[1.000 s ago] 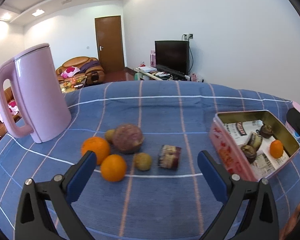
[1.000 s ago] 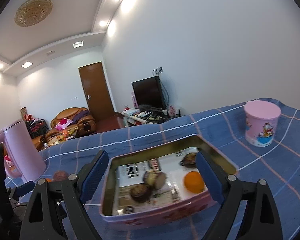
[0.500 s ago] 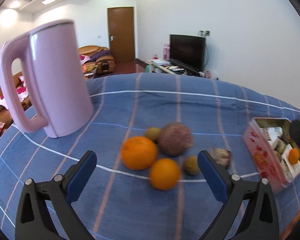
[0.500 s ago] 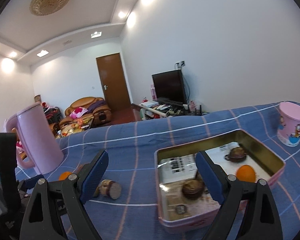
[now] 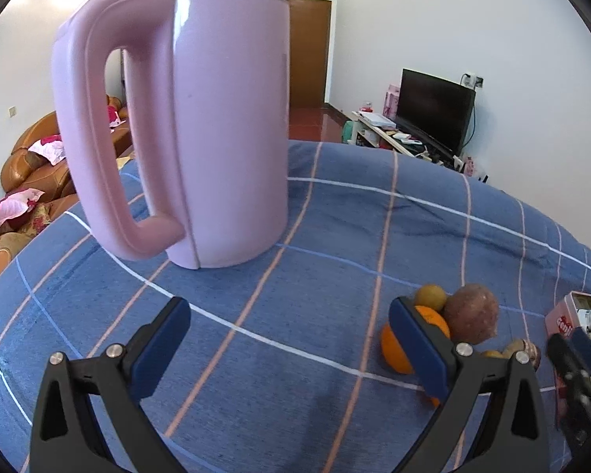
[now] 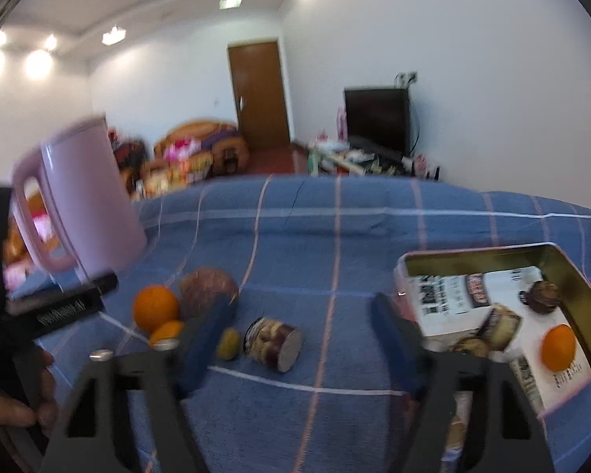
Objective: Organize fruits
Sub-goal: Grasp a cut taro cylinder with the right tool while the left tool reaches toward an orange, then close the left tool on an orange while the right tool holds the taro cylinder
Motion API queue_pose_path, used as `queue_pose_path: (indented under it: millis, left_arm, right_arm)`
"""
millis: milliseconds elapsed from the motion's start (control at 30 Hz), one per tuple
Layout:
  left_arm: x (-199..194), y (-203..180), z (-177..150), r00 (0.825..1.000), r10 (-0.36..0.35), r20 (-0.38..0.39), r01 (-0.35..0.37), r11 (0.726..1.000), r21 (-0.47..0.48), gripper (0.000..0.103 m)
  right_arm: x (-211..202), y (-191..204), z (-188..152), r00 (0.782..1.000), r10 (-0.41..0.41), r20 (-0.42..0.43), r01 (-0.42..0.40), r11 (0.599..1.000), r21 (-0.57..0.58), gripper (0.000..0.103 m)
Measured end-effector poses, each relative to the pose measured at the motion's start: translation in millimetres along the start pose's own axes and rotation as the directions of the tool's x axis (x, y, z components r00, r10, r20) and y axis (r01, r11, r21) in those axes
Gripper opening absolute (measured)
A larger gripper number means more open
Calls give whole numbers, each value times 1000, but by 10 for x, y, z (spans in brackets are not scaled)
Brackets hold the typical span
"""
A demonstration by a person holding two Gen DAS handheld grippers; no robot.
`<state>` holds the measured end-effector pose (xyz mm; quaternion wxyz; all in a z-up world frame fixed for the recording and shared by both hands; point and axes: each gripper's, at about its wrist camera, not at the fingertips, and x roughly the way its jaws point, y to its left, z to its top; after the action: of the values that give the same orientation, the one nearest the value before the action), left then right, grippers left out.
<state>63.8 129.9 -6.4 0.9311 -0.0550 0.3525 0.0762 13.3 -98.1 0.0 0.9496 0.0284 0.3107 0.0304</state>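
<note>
Blue checked cloth with white and pink lines, spread over the table (image 5: 335, 216). Upright on it at the far left, tall pale-pink plastic jug with a loop handle (image 5: 224, 118), no label seen.

At the right edge, oblong pink tin with a gold inside (image 6: 563, 268); red lettering on its outer side, too cut off to read. Lined with printed paper (image 6: 445, 295) in black and red type, not legible. Inside: one small orange (image 6: 557, 347), a dark round fruit (image 6: 541, 295) and a brown cut fruit piece (image 6: 500, 325).

Between jug and tin, loose on the cloth: a rough brown-purple round fruit (image 6: 207, 291), touching a large orange (image 6: 155, 307), with a second orange (image 6: 167, 331) just in front; close by, a small yellow-green fruit (image 6: 228, 343) beside a cut brown fruit chunk lying on its side (image 6: 274, 341).

Left gripper (image 5: 287, 315): jaws released and wide, bare cloth between them, fruit pile just outside the right jaw. White print on its black side bar, blurred beyond reading; held by a hand (image 6: 19, 402).

Right gripper (image 6: 301, 307): jaws just been closing, not clamped; cut chunk and yellow-green fruit seen in the gap, untouched by either pad.
</note>
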Motion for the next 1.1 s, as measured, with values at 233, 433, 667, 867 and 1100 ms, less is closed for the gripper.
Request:
queue_pose_path:
  millis: [233,433,667,867,1100]
  left_arm:
    - [-31,-52,-11,1000,-22,-6,23,999,44,103]
    - [-71,-58,6,998,-57,-10,57,997,56,103]
    - [-113,-180,-32,987,-160,-25,162,981,106,100]
    - [-214,-420,-122,963,-265,-39,267,942,205,80]
    - [-220,-745,-280,931,-340,-131,364,880,305,56]
  right_arm:
    - [384,96,52,990,4,-144,-4,1000,4,49]
    - [585,64,9,970,18,-241,-6,999,48,48]
    - [465,50,-51,972,53,-228,-42,998,53,42]
    - [-76,-67,-159,997,62,-43,-59,997,59,42]
    - [-349,-303,-284,998,64,1,-64,993,103,43]
